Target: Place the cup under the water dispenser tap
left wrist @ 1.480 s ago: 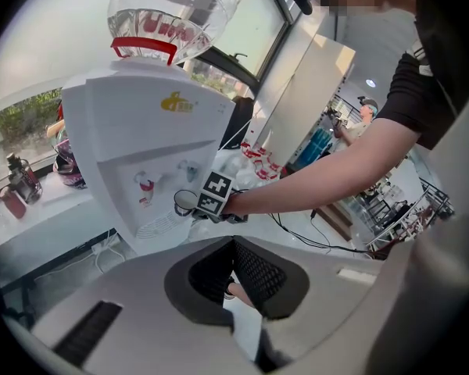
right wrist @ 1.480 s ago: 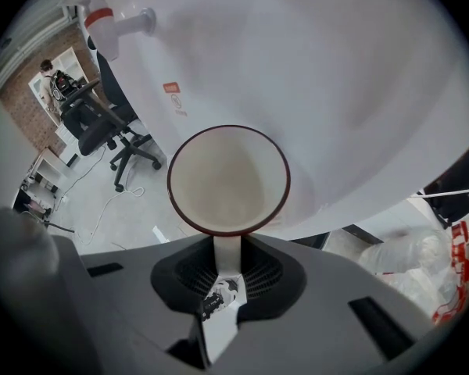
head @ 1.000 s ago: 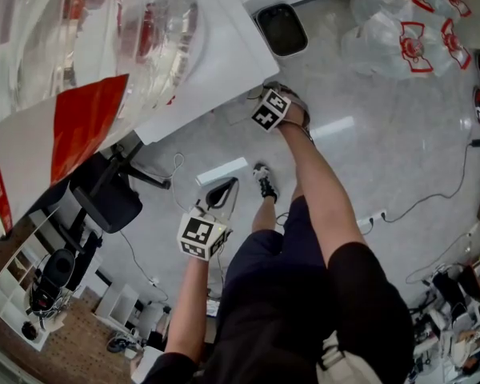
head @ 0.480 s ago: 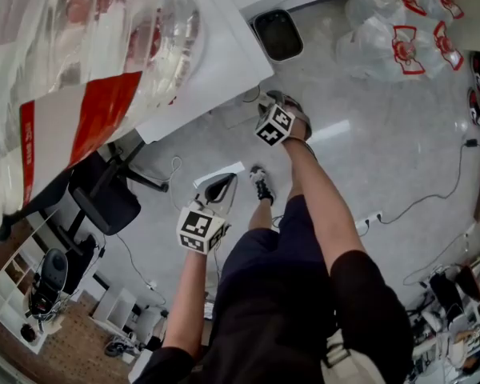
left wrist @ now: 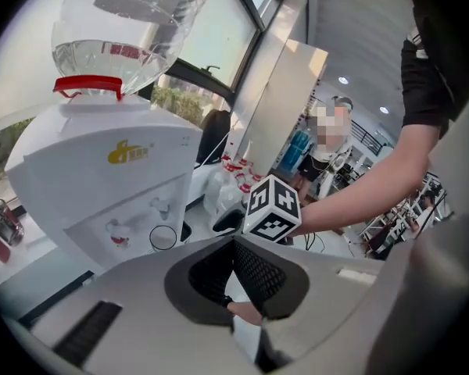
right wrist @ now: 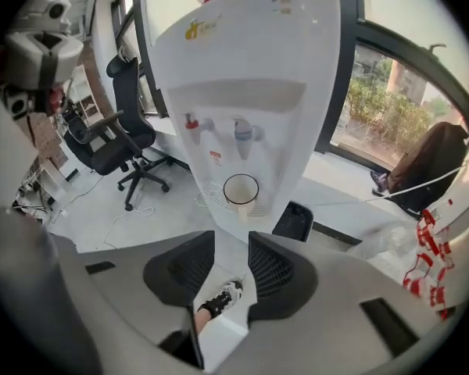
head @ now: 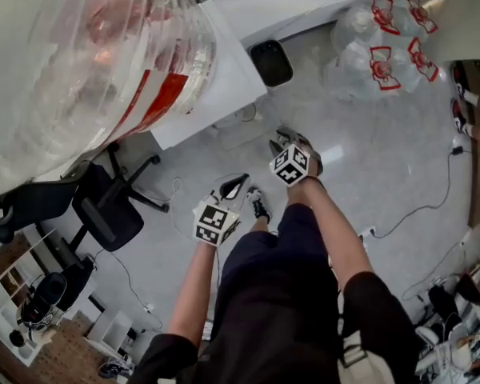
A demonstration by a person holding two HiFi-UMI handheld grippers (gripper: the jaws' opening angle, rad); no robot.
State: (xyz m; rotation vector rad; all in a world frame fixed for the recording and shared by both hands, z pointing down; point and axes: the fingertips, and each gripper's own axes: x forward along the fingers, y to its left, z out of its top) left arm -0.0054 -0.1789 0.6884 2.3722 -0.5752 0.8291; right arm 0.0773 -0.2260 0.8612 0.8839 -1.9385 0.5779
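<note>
A clear cup [right wrist: 241, 188] stands on the drip tray of the white water dispenser [right wrist: 254, 61], directly below the blue tap [right wrist: 243, 132]; the red tap [right wrist: 191, 122] is to its left. In the left gripper view the cup [left wrist: 162, 237] shows as a small ring under the taps. My right gripper [right wrist: 231, 244] hangs back from the cup. It is open with nothing between its pads, and its jaws have just been closing a little. My left gripper [left wrist: 234, 242] is shut and empty. From the head, both grippers [head: 282, 140] [head: 234, 187] hover over the floor and the cup is hidden.
A black bin [right wrist: 294, 221] sits on the floor right of the dispenser. A black office chair [right wrist: 121, 143] stands to its left. Clear bags with red print [head: 376, 46] lie further right. Cables run across the floor [head: 416, 206].
My right gripper has pulled back and up from the dispenser toward my body. The left gripper has risen slightly. The head view has tilted, so the bottle now fills more of the frame.
</note>
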